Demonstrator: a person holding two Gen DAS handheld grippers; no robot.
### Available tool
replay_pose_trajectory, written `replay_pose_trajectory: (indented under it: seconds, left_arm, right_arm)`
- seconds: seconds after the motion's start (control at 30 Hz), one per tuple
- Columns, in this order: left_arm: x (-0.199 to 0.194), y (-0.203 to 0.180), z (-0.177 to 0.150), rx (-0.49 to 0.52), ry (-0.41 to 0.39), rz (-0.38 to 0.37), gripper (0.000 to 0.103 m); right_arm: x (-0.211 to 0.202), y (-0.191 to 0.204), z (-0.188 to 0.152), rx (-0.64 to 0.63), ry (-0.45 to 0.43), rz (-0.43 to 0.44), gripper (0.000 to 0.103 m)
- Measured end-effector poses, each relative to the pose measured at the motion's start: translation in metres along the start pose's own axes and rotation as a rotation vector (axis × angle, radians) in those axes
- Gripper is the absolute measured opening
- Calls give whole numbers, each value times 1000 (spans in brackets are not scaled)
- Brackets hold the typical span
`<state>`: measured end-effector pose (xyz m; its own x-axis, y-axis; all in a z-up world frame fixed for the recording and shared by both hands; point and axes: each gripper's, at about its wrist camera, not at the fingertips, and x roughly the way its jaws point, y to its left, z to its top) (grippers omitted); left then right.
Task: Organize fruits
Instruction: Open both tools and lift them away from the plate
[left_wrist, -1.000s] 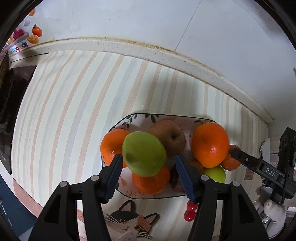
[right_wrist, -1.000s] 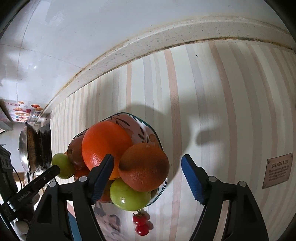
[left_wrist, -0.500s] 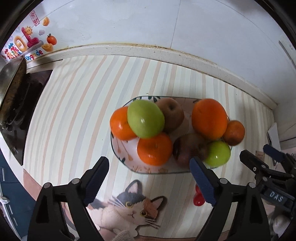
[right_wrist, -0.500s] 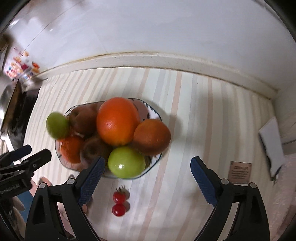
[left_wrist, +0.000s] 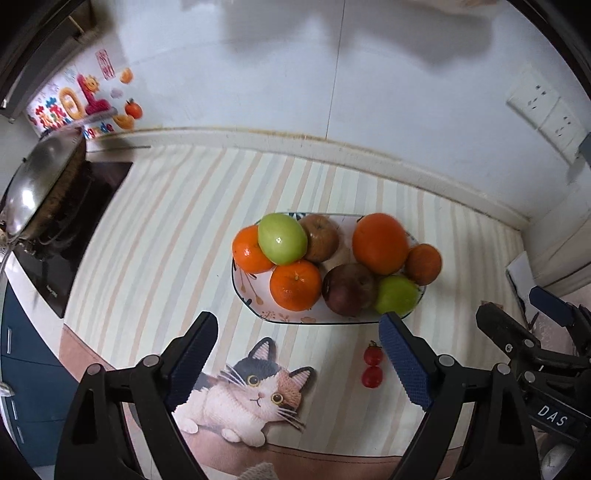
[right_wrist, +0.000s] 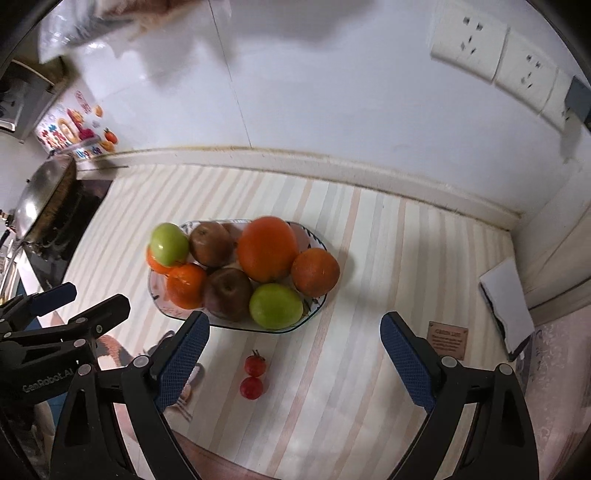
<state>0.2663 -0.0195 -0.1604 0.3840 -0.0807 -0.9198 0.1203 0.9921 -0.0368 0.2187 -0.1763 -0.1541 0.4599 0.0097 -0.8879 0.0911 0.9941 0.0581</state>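
We see the fruit plate on the striped mat, two cherry tomatoes beside it. Our left gripper and right gripper (marked "DAS") gape wide, holding nothing.

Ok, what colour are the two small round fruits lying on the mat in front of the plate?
Red, both small round fruits; the right wrist view shows them best.

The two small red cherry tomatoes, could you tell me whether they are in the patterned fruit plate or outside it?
Outside. The two small red cherry tomatoes lie on the striped mat, in front of the patterned fruit plate.
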Motion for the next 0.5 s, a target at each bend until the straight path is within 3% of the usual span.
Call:
replay_pose_trajectory:
  seconds: [0.5]
  left_arm:
    - [-70, -10, -34, -17, -101, -5, 89]
  right_arm:
    - [-85, 1, -29, -27, -115, 43, 96]
